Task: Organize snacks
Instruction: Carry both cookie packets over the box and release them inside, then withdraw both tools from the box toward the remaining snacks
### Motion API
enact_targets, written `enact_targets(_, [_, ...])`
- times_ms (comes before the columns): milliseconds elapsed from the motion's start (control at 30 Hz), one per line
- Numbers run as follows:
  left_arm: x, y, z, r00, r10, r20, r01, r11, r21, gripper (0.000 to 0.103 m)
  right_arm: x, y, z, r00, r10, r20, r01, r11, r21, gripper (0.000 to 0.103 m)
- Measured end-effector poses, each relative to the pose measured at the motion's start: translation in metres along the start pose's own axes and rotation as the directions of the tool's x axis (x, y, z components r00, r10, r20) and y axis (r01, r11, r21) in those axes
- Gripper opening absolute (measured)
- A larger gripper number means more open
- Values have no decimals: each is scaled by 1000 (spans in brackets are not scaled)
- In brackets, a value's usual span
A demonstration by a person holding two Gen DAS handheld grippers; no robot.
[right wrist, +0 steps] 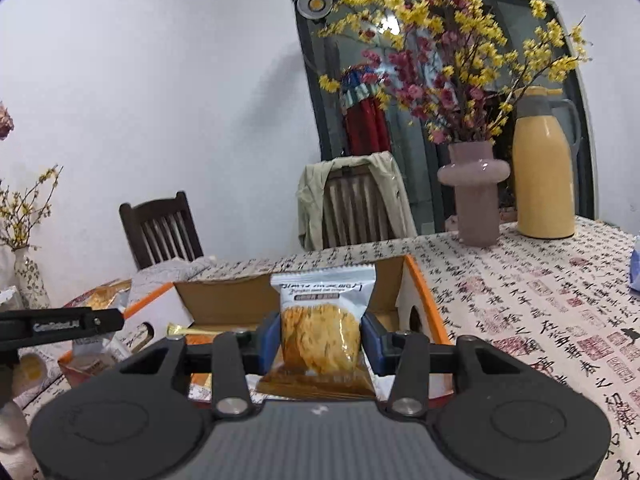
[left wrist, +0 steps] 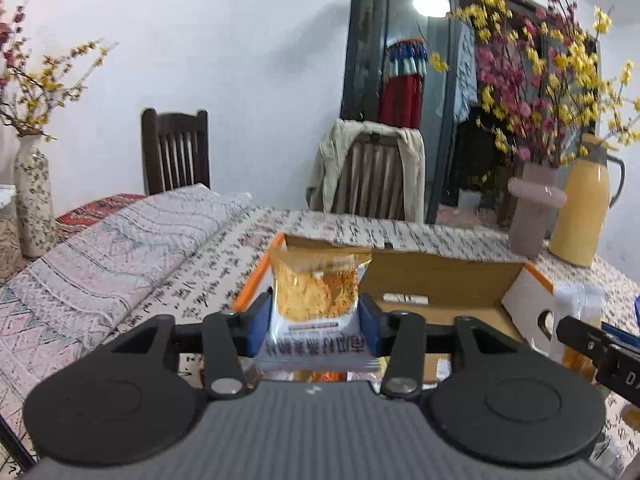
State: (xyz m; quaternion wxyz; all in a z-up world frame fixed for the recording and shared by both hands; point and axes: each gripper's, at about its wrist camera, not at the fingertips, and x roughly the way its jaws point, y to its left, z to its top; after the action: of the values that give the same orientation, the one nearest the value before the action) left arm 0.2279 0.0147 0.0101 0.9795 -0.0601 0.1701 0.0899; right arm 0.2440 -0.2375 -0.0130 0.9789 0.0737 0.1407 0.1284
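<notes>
In the left wrist view my left gripper [left wrist: 316,312] holds a clear snack packet [left wrist: 314,292] of orange-yellow flakes, upside down, its blue pads [left wrist: 256,328] against both sides. It hangs over the near left corner of an open cardboard box [left wrist: 432,276] with orange edges. The right wrist view shows my right gripper [right wrist: 320,334] shut on a like snack packet [right wrist: 320,336], upright, in front of the same box [right wrist: 224,300]. Each gripper shows in the other's view: the right gripper's arm [left wrist: 592,344] at the box's right, the left gripper's arm [right wrist: 60,324] at its left.
A pink vase [right wrist: 476,200] of flowers and a yellow thermos jug [right wrist: 544,172] stand at the table's far right. Two wooden chairs [left wrist: 176,152] are behind the table, one with a jacket [right wrist: 352,184]. Loose snack packets [right wrist: 96,356] lie left of the box, more [left wrist: 580,304] at its right end.
</notes>
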Motion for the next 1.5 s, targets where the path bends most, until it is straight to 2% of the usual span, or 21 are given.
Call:
enact_targets(33, [-2,0,0,1000,8,11,-8,1000,-3,81,-2,-1,0,1000,-2,8,2,1000,8,62])
enact_targets(67, [-5,1,0,999,22,31,-22,1000,-7,98,-4,-3,1,1000,-8,15,8,1000,16,70])
enact_targets(100, [-8,1,0,998,38,52,-38,999,-11,103,-5,-4,1,1000,-13,23,13,1000,22,89])
enact_targets(133, [-12,1,0,996,48,73,-47,999,-16,103,-7,-6,1,999,-19,34,18,999,29,102])
enact_targets(167, [-14,2,-1,996,47,82,-46,999,-18,103,-9,-8,1,999,-21,45,19,999,37,103])
enact_targets(367, [-12,1,1,995,60,74,-58,998,-24,103,-11,-13,0,998,-29,55,26,998,54,103])
enact_targets(467, [-26,2,7,994,76,83,-73,997,-32,103,-15,-13,2,997,-33,72,28,998,63,103])
enact_targets(633, [-63,15,10,997,20,79,-19,1000,-10,103,-49,-24,13,993,-43,109,31,994,103,103])
enact_targets(833, [-86,40,-10,998,29,53,-28,1000,-13,103,-82,-36,0,996,-46,72,41,997,64,103])
enact_targets(1100, [-81,60,-48,998,59,-17,-58,998,36,103,-91,-49,-40,997,-72,-24,71,997,-3,103])
enact_targets(1200, [-76,63,-60,998,66,-19,-66,997,38,103,-92,-51,-48,998,-62,-23,62,998,-2,103])
enact_targets(1267, [-75,64,-61,998,67,-20,-67,997,25,103,-95,-52,-49,998,-57,1,57,998,8,103])
enact_targets(1500, [-76,65,-63,998,68,1,-68,998,6,103,-94,-58,-49,999,-34,-2,34,999,41,103])
